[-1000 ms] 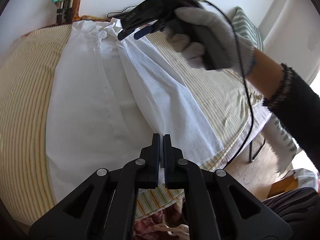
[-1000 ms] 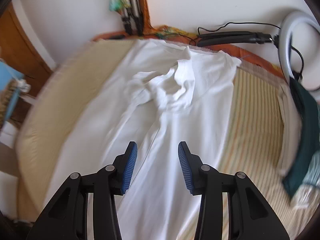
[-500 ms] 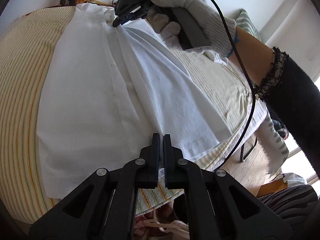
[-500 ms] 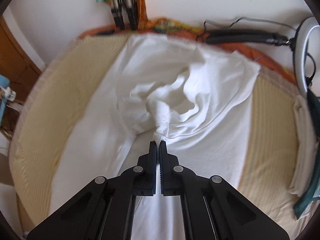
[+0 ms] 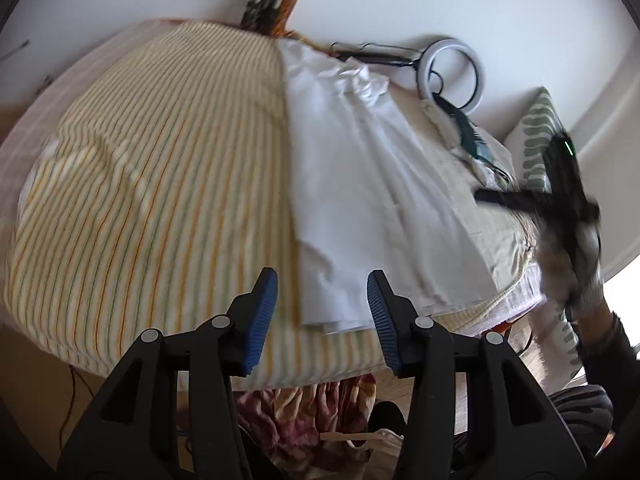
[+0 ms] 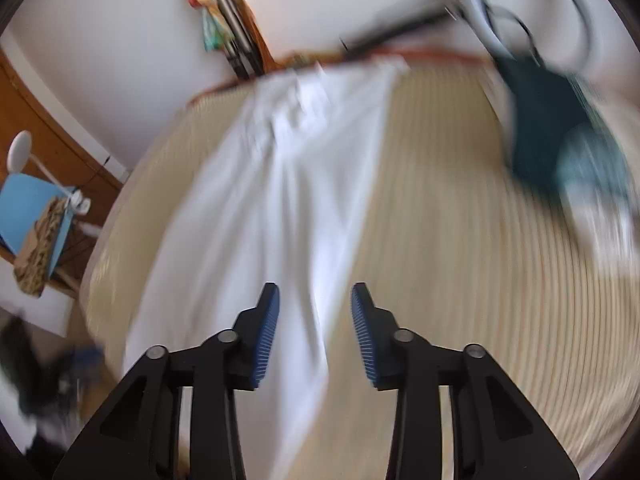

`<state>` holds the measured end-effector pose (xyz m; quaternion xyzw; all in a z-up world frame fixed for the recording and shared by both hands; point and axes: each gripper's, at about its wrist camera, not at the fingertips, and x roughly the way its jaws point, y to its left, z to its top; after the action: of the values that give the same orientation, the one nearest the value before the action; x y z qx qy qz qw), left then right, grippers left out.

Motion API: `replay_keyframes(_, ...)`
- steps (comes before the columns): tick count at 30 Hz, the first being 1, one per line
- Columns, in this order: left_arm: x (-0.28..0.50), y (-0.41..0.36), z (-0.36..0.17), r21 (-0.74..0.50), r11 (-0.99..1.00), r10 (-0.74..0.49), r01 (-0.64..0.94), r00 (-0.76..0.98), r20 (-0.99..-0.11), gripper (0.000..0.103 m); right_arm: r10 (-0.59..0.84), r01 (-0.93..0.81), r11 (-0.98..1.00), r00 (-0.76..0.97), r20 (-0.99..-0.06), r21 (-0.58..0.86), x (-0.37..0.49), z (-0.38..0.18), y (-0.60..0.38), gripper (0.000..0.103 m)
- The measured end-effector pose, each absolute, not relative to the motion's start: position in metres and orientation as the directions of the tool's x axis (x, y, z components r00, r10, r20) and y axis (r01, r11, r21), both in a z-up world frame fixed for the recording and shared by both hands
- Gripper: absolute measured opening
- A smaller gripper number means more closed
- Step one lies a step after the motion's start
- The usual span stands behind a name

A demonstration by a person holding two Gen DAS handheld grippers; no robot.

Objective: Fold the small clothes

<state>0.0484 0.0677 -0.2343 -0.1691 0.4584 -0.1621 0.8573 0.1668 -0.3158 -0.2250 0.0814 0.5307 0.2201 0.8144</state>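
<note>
A white garment (image 5: 360, 184) lies folded lengthwise as a long strip on the striped bed, its hem at the near edge. My left gripper (image 5: 322, 304) is open and empty, just above that hem. My right gripper (image 6: 315, 330) is open and empty over the strip's near end; the white garment (image 6: 288, 200) is blurred in this view. The right gripper (image 5: 560, 196) also shows blurred at the far right of the left wrist view.
The striped bed cover (image 5: 152, 184) stretches left of the garment. A ring light (image 5: 452, 74) and a dark green cloth (image 6: 548, 128) sit at the bed's far right. A patterned pillow (image 5: 536, 148) leans on the wall. A blue chair (image 6: 36, 216) stands left.
Both grippers have opened and let go of the garment. The right side is now folded over into a narrow strip. Both hands have pulled back, the right one away to the side.
</note>
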Motion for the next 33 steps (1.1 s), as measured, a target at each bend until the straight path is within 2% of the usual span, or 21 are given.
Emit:
replay_keyframes(4, 0.061, 0.074, -0.256, -0.522, 0.849, -0.501, 0.087, 0.451, -0.739, 0.048, 0.537, -0.239, 0.841, 0.256, -0.804, 0.485, 0.108, -0.258, -0.328, 0.037)
replay_keyframes(10, 0.068, 0.076, -0.257, -0.607, 0.792, -0.568, 0.061, 0.435, -0.698, 0.047, 0.620, -0.245, 0.784, 0.271, -0.736, 0.570, 0.082, -0.264, -0.320, 0.039)
replay_keyframes(12, 0.072, 0.069, -0.258, -0.621, 0.780, -0.590, 0.074, 0.415, -0.692, 0.028, 0.625, -0.274, 0.779, 0.270, -0.733, 0.564, 0.080, -0.264, -0.309, 0.039)
replay_keyframes(13, 0.073, 0.067, -0.260, -0.621, 0.780, -0.593, 0.072, 0.401, -0.698, 0.003, 0.630, -0.281, 0.774, 0.264, -0.730, 0.567, 0.083, -0.264, -0.304, 0.033)
replay_keyframes(14, 0.075, 0.065, -0.262, -0.621, 0.780, -0.595, 0.072, 0.394, -0.701, 0.002, 0.652, -0.287, 0.754, 0.227, -0.723, 0.590, 0.085, -0.267, -0.298, 0.007)
replay_keyframes(15, 0.075, 0.064, -0.260, -0.620, 0.781, -0.591, 0.071, 0.402, -0.699, 0.002, 0.661, -0.284, 0.746, 0.201, -0.723, 0.603, 0.085, -0.270, -0.294, 0.002)
replay_keyframes(17, 0.068, 0.068, -0.251, -0.625, 0.776, -0.595, 0.081, 0.423, -0.684, 0.002, 0.631, -0.301, 0.769, 0.212, -0.746, 0.565, 0.081, -0.264, -0.289, 0.001)
replay_keyframes(20, 0.056, 0.076, -0.230, -0.608, 0.786, -0.579, 0.110, 0.476, -0.662, 0.002, 0.644, -0.359, 0.756, 0.257, -0.720, 0.548, 0.067, -0.242, -0.286, 0.001)
replay_keyframes(24, 0.061, 0.076, -0.247, -0.590, 0.803, -0.557, 0.078, 0.447, -0.700, 0.002, 0.633, -0.322, 0.767, 0.236, -0.737, 0.555, 0.075, -0.261, -0.286, 0.001)
replay_keyframes(27, 0.061, 0.072, -0.261, -0.583, 0.809, -0.553, 0.072, 0.429, -0.714, 0.002, 0.647, -0.313, 0.755, 0.221, -0.729, 0.576, 0.077, -0.276, -0.286, 0.001)
replay_keyframes(30, 0.059, 0.076, -0.261, -0.591, 0.804, -0.557, 0.070, 0.438, -0.706, 0.002, 0.659, -0.319, 0.746, 0.227, -0.717, 0.584, 0.077, -0.271, -0.289, 0.006)
replay_keyframes(31, 0.058, 0.077, -0.260, -0.589, 0.805, -0.554, 0.068, 0.440, -0.707, 0.002, 0.658, -0.313, 0.748, 0.231, -0.716, 0.586, 0.077, -0.270, -0.293, 0.012)
replay_keyframes(32, 0.058, 0.080, -0.260, -0.590, 0.805, -0.552, 0.061, 0.440, -0.708, 0.009, 0.662, -0.300, 0.747, 0.243, -0.709, 0.594, 0.079, -0.269, -0.297, 0.030)
replay_keyframes(33, 0.058, 0.083, -0.260, -0.603, 0.796, -0.561, 0.054, 0.441, -0.701, 0.015, 0.678, -0.287, 0.734, 0.259, -0.688, 0.615, 0.080, -0.267, -0.303, 0.037)
